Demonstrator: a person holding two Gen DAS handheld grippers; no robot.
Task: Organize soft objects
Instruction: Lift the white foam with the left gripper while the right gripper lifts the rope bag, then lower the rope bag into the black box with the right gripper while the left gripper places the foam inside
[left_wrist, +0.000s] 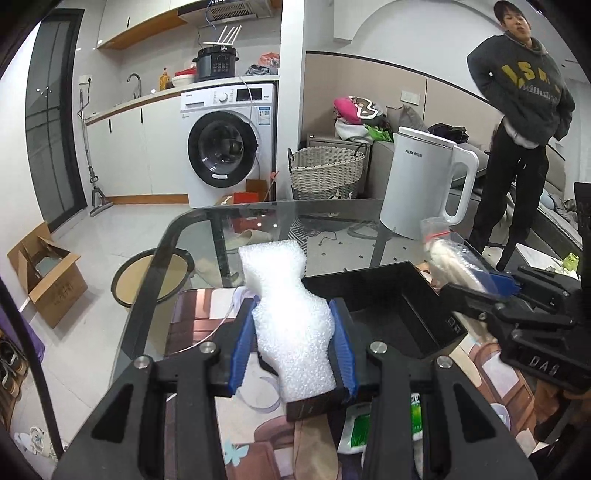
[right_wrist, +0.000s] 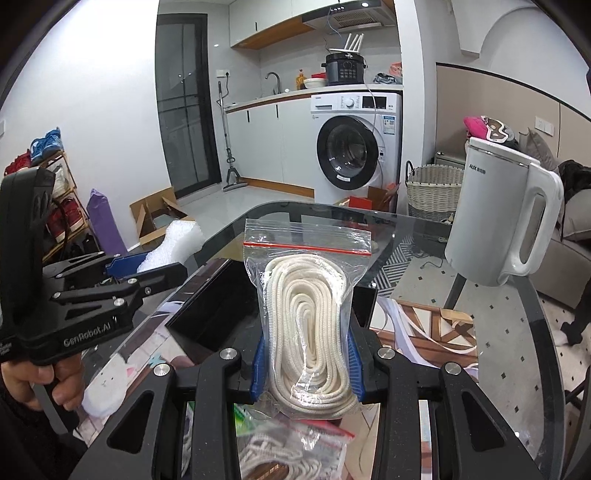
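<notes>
White foam piece (left_wrist: 295, 317) is squeezed between the blue pads of the left gripper (left_wrist: 295, 343), held up over the near left corner of the black box (left_wrist: 388, 306). Right beside it, the right gripper (right_wrist: 306, 363) is clamped on a zip bag of white rope (right_wrist: 308, 310), raised above that same box. Behind the box, on the glass table (left_wrist: 207, 236), stands a white kettle (left_wrist: 421, 181). Another bagged rope (right_wrist: 295, 446) lies nearer than the box.

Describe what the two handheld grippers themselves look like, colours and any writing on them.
Both are matte black linkage frames with silver pivot bolts and ribbed blue finger pads. The left gripper bears white "GenRobot.AI" lettering on its side and has a black pistol-style handle. The right gripper has embossed letters on its body, too unclear to read.
</notes>
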